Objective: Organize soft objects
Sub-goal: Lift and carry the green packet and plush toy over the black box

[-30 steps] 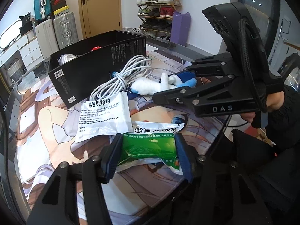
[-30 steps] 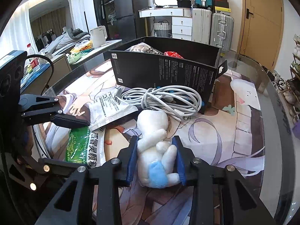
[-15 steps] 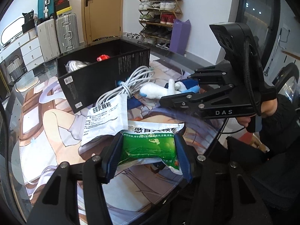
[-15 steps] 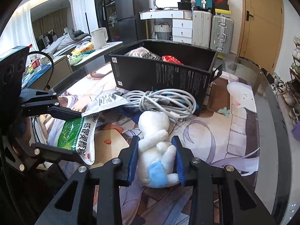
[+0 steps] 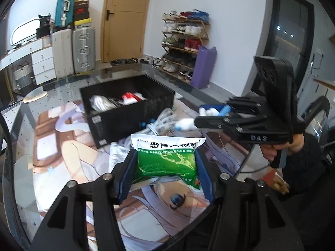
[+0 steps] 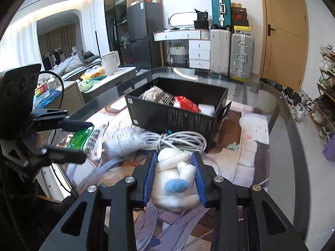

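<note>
My left gripper is shut on a green and white medicine pouch and holds it lifted above the table; it also shows in the right wrist view. My right gripper is shut on a white plush toy with a blue patch, lifted off the mat; in the left wrist view the toy sticks out of that gripper. A black open box with soft items inside stands ahead of both; it also shows in the left wrist view.
A coiled white cable and a white pouch lie on the printed mat in front of the box. The glass table edge curves at the right. Suitcases, drawers and a shoe rack stand beyond.
Both grippers have risen with their loads: the green pouch and the plush toy have lifted off the mat, and the views now look down into the black box.
</note>
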Available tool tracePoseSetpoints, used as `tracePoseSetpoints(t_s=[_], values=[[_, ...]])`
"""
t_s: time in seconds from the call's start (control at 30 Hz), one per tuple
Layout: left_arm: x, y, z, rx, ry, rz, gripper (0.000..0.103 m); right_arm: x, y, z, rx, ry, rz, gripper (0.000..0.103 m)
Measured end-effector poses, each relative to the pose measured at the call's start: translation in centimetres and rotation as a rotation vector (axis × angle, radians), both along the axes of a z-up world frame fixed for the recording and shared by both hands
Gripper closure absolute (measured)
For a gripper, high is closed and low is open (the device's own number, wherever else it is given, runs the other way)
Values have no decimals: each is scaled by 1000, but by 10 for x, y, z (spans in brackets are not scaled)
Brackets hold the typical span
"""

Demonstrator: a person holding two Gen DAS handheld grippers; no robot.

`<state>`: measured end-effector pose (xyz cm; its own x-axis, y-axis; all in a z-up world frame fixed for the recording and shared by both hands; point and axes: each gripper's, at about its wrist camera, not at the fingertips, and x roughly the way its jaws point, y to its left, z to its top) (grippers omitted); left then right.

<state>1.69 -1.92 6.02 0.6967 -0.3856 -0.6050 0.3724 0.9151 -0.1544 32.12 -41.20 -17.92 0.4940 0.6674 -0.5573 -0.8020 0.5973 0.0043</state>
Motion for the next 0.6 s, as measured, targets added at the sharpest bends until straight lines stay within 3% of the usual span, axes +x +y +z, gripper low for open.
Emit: tracePoseSetpoints(t_s=[0.3, 0.6], values=[[8, 7, 3, 3, -9, 18, 49, -2, 2, -3, -18, 1, 16, 71], [11, 14, 6, -8, -21, 68, 49, -9, -3, 10, 25, -44, 16, 72]])
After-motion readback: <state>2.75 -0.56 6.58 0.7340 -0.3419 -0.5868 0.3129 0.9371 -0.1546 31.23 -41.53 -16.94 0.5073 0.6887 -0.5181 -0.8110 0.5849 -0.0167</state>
